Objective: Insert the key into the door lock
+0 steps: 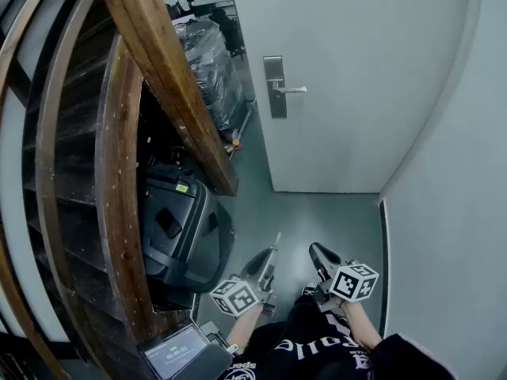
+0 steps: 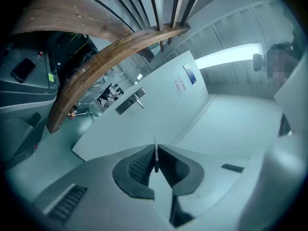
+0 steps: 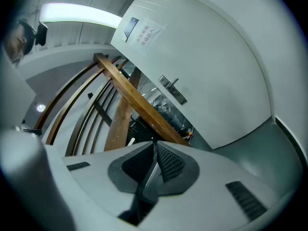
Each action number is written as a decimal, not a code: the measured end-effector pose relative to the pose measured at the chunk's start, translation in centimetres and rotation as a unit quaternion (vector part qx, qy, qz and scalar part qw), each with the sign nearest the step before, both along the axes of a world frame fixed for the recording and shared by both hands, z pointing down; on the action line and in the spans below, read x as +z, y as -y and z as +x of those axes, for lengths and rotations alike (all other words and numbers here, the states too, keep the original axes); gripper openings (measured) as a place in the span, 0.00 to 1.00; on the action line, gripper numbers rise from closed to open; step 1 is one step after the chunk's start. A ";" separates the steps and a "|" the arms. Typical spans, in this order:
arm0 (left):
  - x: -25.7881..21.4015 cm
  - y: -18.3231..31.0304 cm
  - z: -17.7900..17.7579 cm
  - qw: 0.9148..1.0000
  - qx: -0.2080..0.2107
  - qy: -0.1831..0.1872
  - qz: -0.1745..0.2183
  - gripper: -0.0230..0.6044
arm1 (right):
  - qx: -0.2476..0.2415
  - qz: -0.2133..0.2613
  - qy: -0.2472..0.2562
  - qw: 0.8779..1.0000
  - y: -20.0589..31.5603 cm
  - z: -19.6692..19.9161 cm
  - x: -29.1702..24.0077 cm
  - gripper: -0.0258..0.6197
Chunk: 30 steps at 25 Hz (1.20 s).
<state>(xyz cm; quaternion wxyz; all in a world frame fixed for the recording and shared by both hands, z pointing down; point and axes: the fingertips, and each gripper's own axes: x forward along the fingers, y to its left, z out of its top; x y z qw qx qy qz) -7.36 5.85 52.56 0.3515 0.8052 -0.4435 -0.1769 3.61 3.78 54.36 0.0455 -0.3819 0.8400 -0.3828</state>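
A white door [image 1: 348, 93] stands ahead with a metal lock plate and lever handle [image 1: 276, 86] on its left side. My left gripper [image 1: 268, 261] is low in the head view, well short of the door, shut on a thin metal key [image 1: 276, 241] whose blade points toward the door. In the left gripper view the key [image 2: 155, 153] stands edge-on between the jaws of the left gripper [image 2: 155, 163], with the lock plate [image 2: 131, 101] far off. My right gripper [image 1: 319, 254] is beside it, shut and holding nothing; in its own view the right gripper [image 3: 154, 149] faces the lock plate [image 3: 173, 90].
A curved wooden stair rail [image 1: 170, 77] runs along the left. A black case [image 1: 184, 228] sits on the floor beneath it. Wrapped goods [image 1: 207, 62] stand past the door's left edge. A white wall [image 1: 451, 212] closes the right side. A small screen [image 1: 175, 351] is near my legs.
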 end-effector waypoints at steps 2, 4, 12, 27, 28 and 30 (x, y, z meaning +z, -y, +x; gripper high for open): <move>-0.3 2.4 1.1 1.000 -0.006 -0.008 0.003 0.07 | -0.006 0.003 -0.005 1.000 2.3 1.2 0.1 0.09; -0.8 4.6 2.0 1.000 -0.016 -0.015 0.000 0.07 | -0.012 0.005 -0.010 1.000 4.5 2.4 0.2 0.09; -0.5 10.1 2.8 0.998 -0.053 -0.019 -0.026 0.07 | -0.018 -0.007 0.000 1.000 10.3 5.0 0.9 0.09; 0.0 31.5 1.0 0.989 -0.041 -0.139 -0.030 0.07 | 0.037 -0.018 -0.005 0.999 24.3 5.7 1.8 0.09; -0.1 33.2 0.7 0.989 -0.040 -0.142 -0.031 0.07 | 0.042 -0.013 -0.005 0.999 25.7 5.6 1.4 0.09; -0.5 36.7 0.1 0.987 -0.038 -0.157 -0.029 0.07 | 0.054 -0.006 -0.004 0.999 28.4 5.4 0.7 0.09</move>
